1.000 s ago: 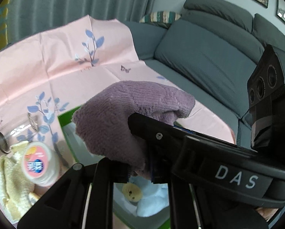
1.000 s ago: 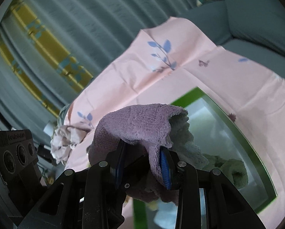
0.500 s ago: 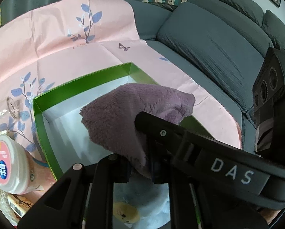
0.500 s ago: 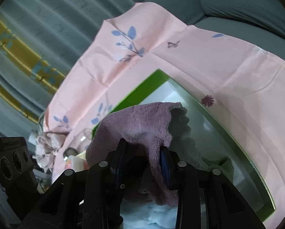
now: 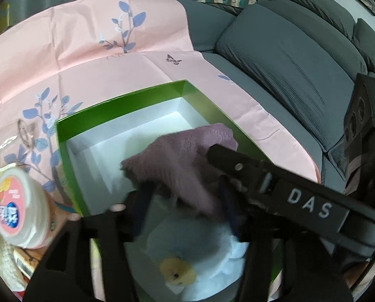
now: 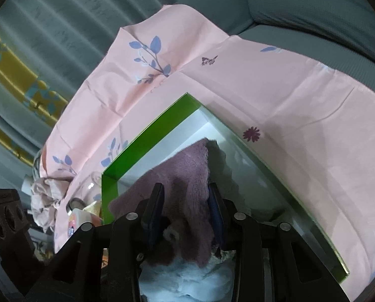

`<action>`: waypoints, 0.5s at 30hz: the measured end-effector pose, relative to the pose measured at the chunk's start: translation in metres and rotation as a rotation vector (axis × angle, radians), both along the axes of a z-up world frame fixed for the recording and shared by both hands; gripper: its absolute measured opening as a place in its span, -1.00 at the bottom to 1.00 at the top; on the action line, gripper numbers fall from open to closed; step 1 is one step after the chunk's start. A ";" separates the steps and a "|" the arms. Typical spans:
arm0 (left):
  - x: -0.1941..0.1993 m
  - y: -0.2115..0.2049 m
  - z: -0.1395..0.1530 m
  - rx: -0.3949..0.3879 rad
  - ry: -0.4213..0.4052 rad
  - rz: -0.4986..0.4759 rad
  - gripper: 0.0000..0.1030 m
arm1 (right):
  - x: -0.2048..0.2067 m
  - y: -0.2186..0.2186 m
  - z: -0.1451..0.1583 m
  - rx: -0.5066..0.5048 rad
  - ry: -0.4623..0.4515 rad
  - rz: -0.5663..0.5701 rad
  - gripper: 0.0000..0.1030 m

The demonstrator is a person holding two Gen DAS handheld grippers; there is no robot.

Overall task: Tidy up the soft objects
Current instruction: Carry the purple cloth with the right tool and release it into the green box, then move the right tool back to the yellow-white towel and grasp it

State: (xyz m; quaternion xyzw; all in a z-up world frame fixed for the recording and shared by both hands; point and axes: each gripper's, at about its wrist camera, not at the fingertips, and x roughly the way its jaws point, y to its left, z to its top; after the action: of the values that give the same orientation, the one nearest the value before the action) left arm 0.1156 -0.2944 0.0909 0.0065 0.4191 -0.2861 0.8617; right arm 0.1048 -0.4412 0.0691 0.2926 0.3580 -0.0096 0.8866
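My left gripper and right gripper have both just been spreading their jaws, the mauve towel loose between them over the green box.

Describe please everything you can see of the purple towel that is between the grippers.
The purple towel is a thick, fluffy cloth, bunched and folded, not flat. It hangs low inside the green box, over a white and light blue plush item at the near end. The left gripper and the right gripper both have it between their fingers; their jaws have just been opening, so the pads look loosened. Its underside is hidden.
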 end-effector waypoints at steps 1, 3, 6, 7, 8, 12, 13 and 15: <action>-0.001 0.003 0.001 -0.007 -0.002 0.002 0.32 | -0.002 0.000 0.002 -0.008 -0.008 -0.004 0.07; -0.004 0.008 0.005 -0.013 -0.010 0.003 0.38 | -0.007 0.002 0.006 -0.020 -0.024 0.001 0.12; -0.010 0.016 0.014 -0.012 -0.032 0.014 0.42 | -0.012 0.009 0.014 -0.037 -0.052 0.014 0.22; -0.013 0.019 0.016 -0.015 -0.039 0.017 0.43 | -0.014 0.012 0.017 -0.044 -0.061 0.015 0.33; -0.015 0.021 0.019 -0.018 -0.047 0.019 0.48 | -0.016 0.014 0.020 -0.054 -0.069 0.018 0.39; -0.027 0.039 0.031 -0.036 -0.068 0.041 0.57 | -0.026 0.028 0.034 -0.109 -0.107 0.029 0.60; -0.029 0.044 0.032 -0.041 -0.070 0.049 0.60 | -0.028 0.031 0.037 -0.120 -0.113 0.031 0.61; -0.037 0.058 0.038 -0.057 -0.080 0.063 0.61 | -0.034 0.038 0.042 -0.147 -0.126 0.038 0.61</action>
State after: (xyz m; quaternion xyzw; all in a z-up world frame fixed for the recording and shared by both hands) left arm 0.0783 -0.2361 0.1285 -0.0197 0.3761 -0.2703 0.8860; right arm 0.0713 -0.4031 0.1108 0.2198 0.3054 -0.0007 0.9265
